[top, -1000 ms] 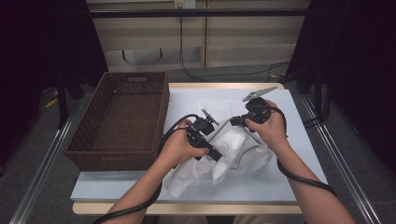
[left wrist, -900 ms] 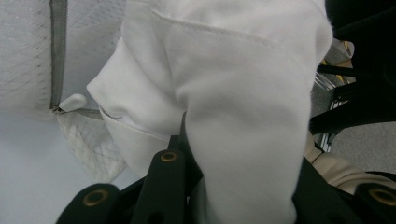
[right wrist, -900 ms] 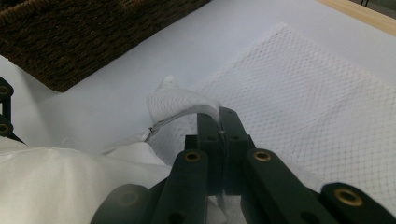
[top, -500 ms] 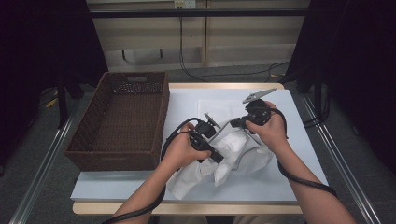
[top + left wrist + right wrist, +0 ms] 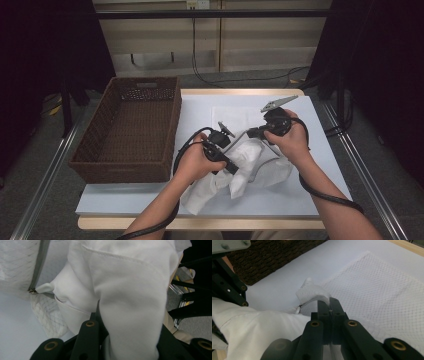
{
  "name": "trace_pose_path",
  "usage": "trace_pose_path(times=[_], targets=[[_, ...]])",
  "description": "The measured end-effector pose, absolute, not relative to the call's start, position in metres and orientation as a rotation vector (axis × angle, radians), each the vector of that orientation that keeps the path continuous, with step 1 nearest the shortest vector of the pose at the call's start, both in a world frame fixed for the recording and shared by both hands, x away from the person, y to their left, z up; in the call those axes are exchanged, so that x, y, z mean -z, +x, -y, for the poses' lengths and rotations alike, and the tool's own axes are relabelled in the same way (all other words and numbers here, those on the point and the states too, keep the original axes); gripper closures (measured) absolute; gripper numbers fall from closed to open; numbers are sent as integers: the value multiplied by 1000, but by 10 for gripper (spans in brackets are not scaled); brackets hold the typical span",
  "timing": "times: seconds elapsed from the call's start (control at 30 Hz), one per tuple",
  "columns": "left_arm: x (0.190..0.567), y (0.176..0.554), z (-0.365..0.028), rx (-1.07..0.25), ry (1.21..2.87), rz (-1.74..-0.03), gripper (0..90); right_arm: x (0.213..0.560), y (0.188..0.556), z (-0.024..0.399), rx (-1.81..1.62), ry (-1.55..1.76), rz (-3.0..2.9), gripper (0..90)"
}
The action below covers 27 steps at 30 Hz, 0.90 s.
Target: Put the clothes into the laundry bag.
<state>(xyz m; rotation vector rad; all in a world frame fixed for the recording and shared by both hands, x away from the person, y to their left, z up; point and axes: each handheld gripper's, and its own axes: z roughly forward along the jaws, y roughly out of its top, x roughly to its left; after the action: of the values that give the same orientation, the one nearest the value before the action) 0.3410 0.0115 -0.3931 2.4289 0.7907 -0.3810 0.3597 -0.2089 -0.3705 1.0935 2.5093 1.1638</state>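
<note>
Since a second ago nothing much shifts: my left fingers (image 5: 97, 322) stay clamped on the white garment (image 5: 250, 167), my right fingers (image 5: 329, 305) pinch the mesh bag's (image 5: 387, 297) edge, over the surface (image 5: 200, 115) beside the basket (image 5: 130, 125).

Count: 1 white garment (image 5: 250, 167), bunched up. 1 white mesh bag (image 5: 387, 297), lying flat. 1 brown wicker basket (image 5: 131, 130). 1 table (image 5: 320, 195). 2 grippers: left gripper (image 5: 232, 167), right gripper (image 5: 250, 134), one per hand, 2 black fingers (image 5: 323, 308) each. 2 hands, 2 forearms, 1 person.
</note>
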Motion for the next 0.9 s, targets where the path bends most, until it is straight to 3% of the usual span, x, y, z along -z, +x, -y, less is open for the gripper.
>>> trace_pose_path(times=[0.9], targets=[[391,345,-6,371,2396,-892,740,368,354,205,-1183,1065,-2515,900]])
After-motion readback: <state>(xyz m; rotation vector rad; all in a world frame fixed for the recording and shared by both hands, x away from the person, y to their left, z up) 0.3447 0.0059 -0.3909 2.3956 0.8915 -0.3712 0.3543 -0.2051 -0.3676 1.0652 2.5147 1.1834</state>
